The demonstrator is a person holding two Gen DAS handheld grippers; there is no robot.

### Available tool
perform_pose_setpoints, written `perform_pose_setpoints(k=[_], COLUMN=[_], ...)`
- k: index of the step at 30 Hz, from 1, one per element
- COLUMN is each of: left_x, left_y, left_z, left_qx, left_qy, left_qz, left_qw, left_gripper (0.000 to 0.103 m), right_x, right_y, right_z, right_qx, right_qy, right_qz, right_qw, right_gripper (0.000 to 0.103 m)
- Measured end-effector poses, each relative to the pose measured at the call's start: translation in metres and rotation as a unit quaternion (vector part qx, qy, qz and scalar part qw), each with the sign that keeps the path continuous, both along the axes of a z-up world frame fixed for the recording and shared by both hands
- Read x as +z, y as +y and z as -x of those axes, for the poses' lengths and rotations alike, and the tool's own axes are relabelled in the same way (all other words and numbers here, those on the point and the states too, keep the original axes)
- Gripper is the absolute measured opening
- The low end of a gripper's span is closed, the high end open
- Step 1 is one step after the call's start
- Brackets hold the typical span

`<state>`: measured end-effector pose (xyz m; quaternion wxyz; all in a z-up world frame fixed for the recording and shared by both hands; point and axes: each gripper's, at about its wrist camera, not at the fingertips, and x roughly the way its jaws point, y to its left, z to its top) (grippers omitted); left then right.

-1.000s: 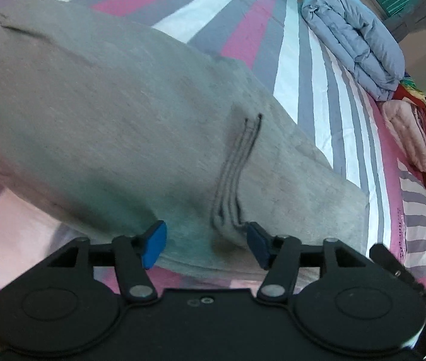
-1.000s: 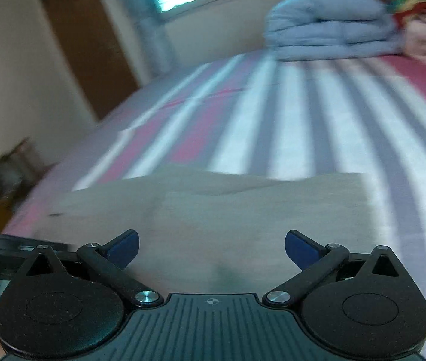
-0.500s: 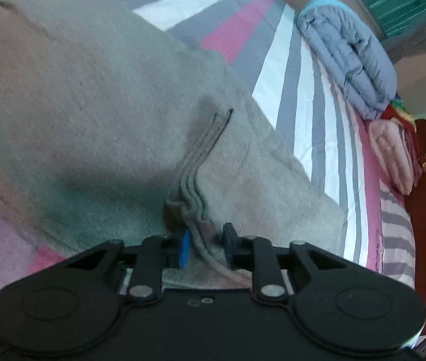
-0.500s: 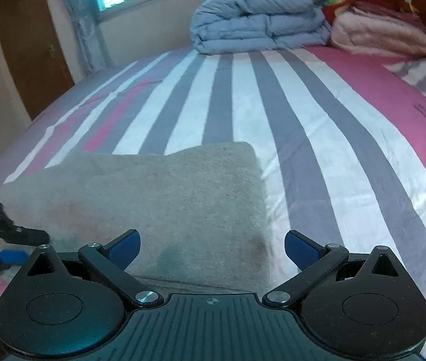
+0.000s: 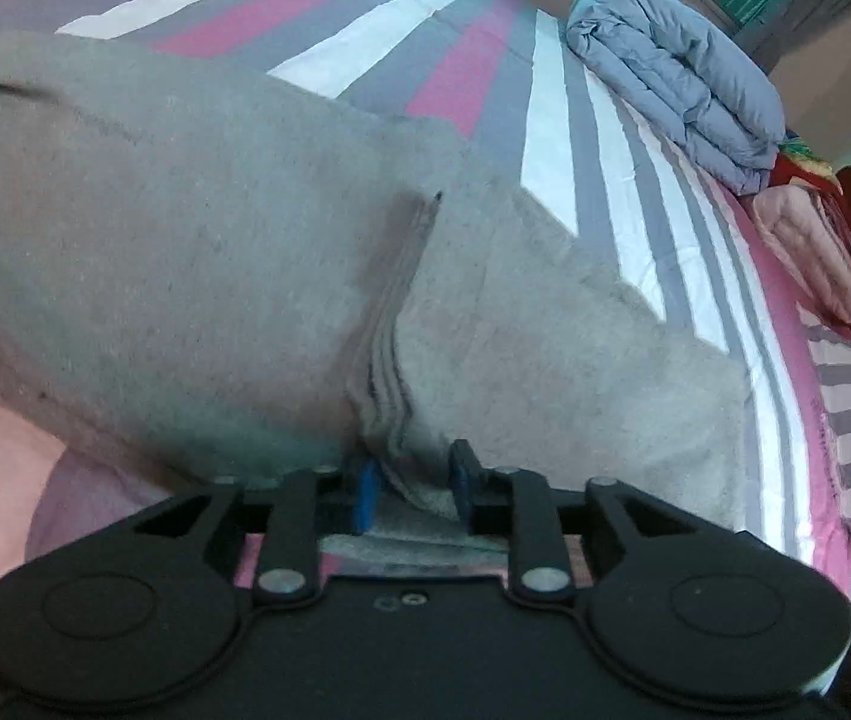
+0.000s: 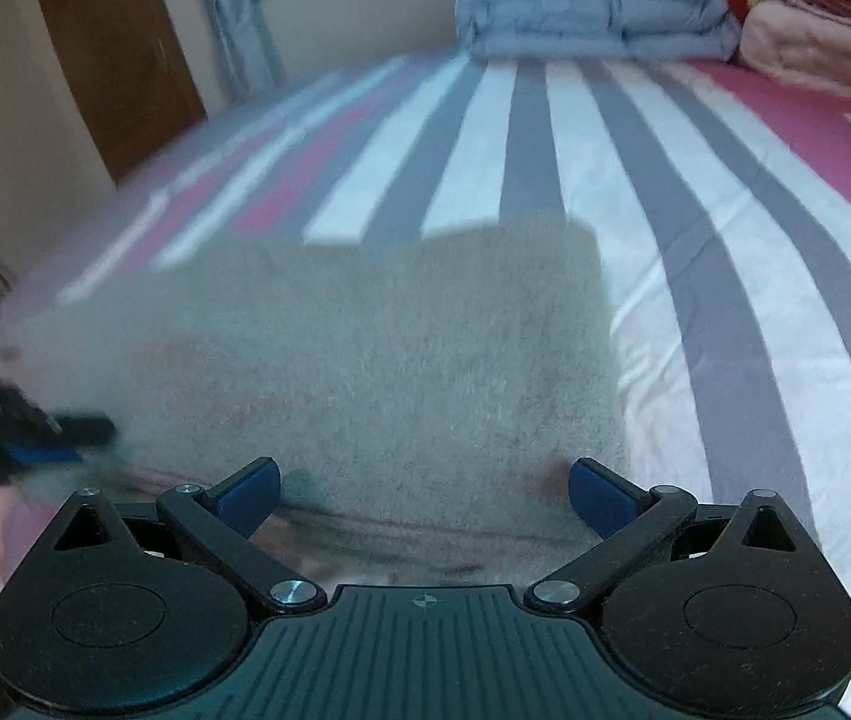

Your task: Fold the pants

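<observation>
At the left of the scene, the grey fleece pants [image 5: 197,252] are seen spread flat across the pink, white and grey striped bedsheet [image 5: 551,120], near the bed's close edge, which is presumably where a fold can be worked most easily. In the left wrist view, a stacked ridge of hem layers [image 5: 392,324] runs from the middle of the cloth down toward the camera. That ridge is straddled by the left gripper [image 5: 410,483]; its blue pads [image 5: 367,495] stand narrowly apart and are easing open, with the bunched layers between them but not visibly squeezed. The hold is judged to be loose, perhaps being re-seated so that all the layers are caught together.

Further right, in the right wrist view, the same pants are shown as a blurred rectangular slab [image 6: 365,360] whose right edge lies over a white stripe. The right gripper [image 6: 422,495] is held low over the near edge of the cloth with its fingers spread wide and nothing between them; it seems to be lined up for a second pinch, so that the edge could be lifted evenly from two points. The other tool is visible as a dark blur at the left border [image 6: 11,432].

At the far right, a folded pale blue quilt [image 6: 593,6] and a stack of pink blankets [image 6: 821,42] are kept well apart from the pants, at the head of the bed.
</observation>
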<state>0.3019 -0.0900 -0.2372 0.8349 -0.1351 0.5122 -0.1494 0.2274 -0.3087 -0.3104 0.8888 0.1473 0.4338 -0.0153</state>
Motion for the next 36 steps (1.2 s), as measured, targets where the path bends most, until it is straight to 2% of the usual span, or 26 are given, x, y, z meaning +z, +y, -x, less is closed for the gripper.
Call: perform_pose_setpoints(k=[3,6,7,8,9,12,15,17,20,22,24,27,31,32,36], left_x=[0.021,0.037,0.041,0.044,0.047,0.053,0.058,0.06,0.054,0.045,0.031,0.011,-0.011,-0.018,-0.033], left_y=[0.002,0.017,0.026,0.035,0.046,0.079,0.12,0.147,0.186,0.204,0.22,0.227,0.228,0.228,0.236], left_z=[0.002,0.006,0.006,0.007,0.005,0.001,-0.005,-0.011,-0.02,-0.023,-0.025,-0.035,-0.05,-0.053,-0.059], left_qx=[-0.002,0.026,0.041,0.054,0.071,0.115,0.176,0.21,0.27,0.309,0.333,0.328,0.326,0.327,0.32], left_qy=[-0.02,-0.047,-0.048,-0.048,-0.045,-0.04,-0.035,-0.032,-0.019,0.0,0.02,0.039,0.044,0.047,0.029], left_qz=[-0.004,-0.013,-0.01,-0.008,-0.008,-0.013,-0.009,-0.01,-0.013,0.008,0.052,0.117,0.144,0.154,0.232], left_qw=[0.9998,0.9985,0.9979,0.9973,0.9964,0.9925,0.9837,0.977,0.9625,0.9509,0.9413,0.9367,0.9334,0.9313,0.9182], left_gripper=[0.028,0.048,0.06,0.065,0.065,0.065,0.065,0.065,0.066,0.072,0.072,0.071,0.071,0.071,0.072], right_x=[0.015,0.026,0.026,0.024,0.019,-0.015,-0.012,0.004,0.017,0.017,0.012,0.002,-0.012,-0.013,-0.018], right_y=[-0.006,-0.002,0.004,0.01,0.017,0.037,0.036,0.033,0.043,0.053,0.061,0.071,0.08,0.082,0.081], right_z=[0.002,-0.006,-0.011,-0.015,-0.019,-0.031,-0.03,-0.027,-0.035,-0.042,-0.047,-0.054,-0.055,-0.054,-0.055], right_qx=[-0.019,-0.025,-0.023,-0.018,-0.009,0.029,0.016,-0.006,0.013,0.026,0.027,0.029,0.03,0.033,0.038], right_qy=[-0.031,-0.045,-0.044,-0.043,-0.037,0.029,0.022,-0.013,-0.034,-0.029,-0.025,-0.01,0.009,0.007,0.008], right_qz=[-0.016,0.006,0.026,0.042,0.056,0.099,0.093,0.063,0.034,0.022,0.015,0.002,-0.003,0.003,0.007], right_qw=[0.999,0.999,0.998,0.998,0.998,0.994,0.995,0.998,0.999,0.999,0.999,1.0,1.0,0.999,0.999], right_gripper=[0.102,0.102,0.102,0.102,0.102,0.102,0.102,0.102,0.102,0.102,0.102,0.102,0.102,0.102,0.102])
